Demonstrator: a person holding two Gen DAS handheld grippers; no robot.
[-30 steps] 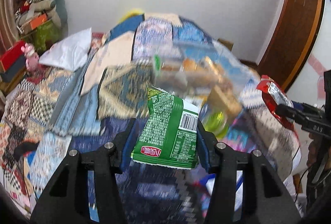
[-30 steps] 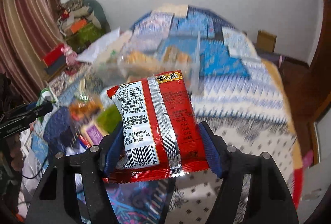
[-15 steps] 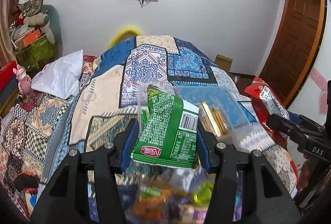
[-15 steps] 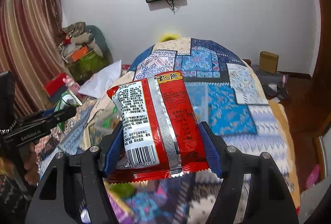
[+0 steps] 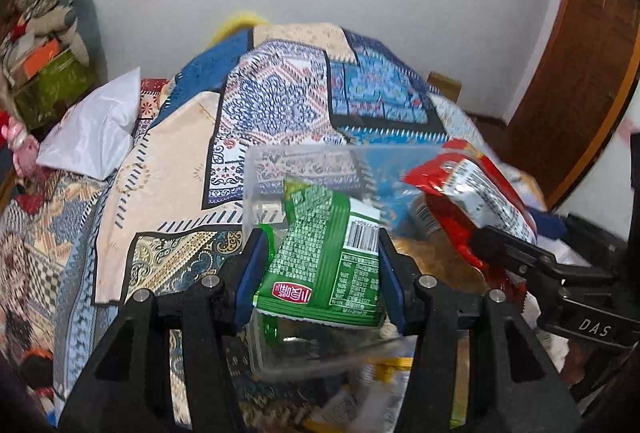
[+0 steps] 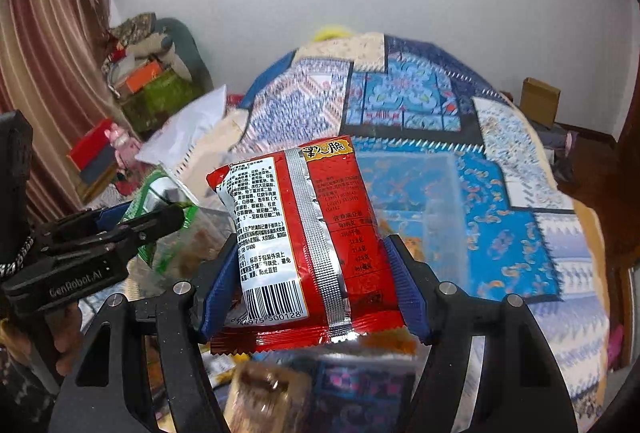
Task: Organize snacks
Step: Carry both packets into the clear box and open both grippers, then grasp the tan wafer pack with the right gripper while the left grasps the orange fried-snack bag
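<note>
Your left gripper (image 5: 320, 273) is clamped on the green foil snack packet (image 5: 326, 257), your right gripper (image 6: 316, 285) on the red foil snack packet (image 6: 300, 245). Since half a second ago you've dropped both over the clear plastic bin (image 5: 304, 161), so releasing looks next.

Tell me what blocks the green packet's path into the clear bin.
Nothing visible does. The left gripper holds the green packet right at the open clear bin; the red packet is off to the right.
</note>
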